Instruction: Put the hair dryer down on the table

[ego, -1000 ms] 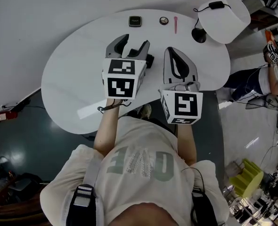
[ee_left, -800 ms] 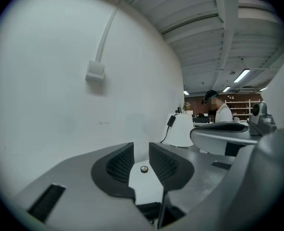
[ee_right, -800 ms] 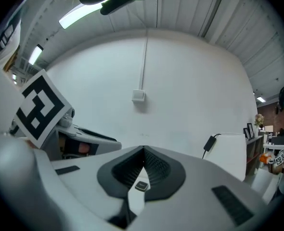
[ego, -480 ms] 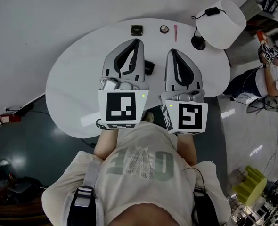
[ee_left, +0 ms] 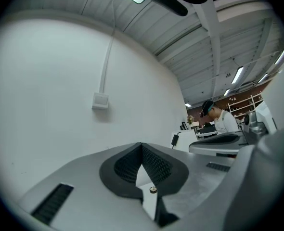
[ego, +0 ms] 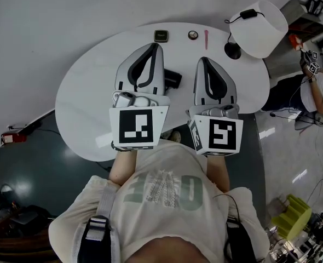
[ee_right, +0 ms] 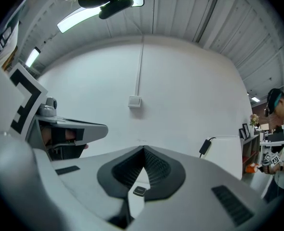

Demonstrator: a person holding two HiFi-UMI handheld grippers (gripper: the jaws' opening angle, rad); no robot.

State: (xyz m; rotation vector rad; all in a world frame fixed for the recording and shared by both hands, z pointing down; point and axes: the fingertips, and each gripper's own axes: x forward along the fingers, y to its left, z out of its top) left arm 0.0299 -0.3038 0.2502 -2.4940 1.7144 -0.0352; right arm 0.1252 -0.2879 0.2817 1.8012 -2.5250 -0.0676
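The hair dryer (ego: pixel 173 79) lies on the worktop (ego: pixel 90 92) just beside the left gripper (ego: pixel 156 48). This gripper and the right gripper (ego: pixel 205 61) are both closed and empty. I would lift the left one straight away, without brushing the dryer.

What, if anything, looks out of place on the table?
Nothing stands out. The hair dryer lies on the table between the left gripper and right gripper, partly hidden by the left one. Both grippers are shut and empty. The small items sit in a row at the far edge; nothing is spilled.
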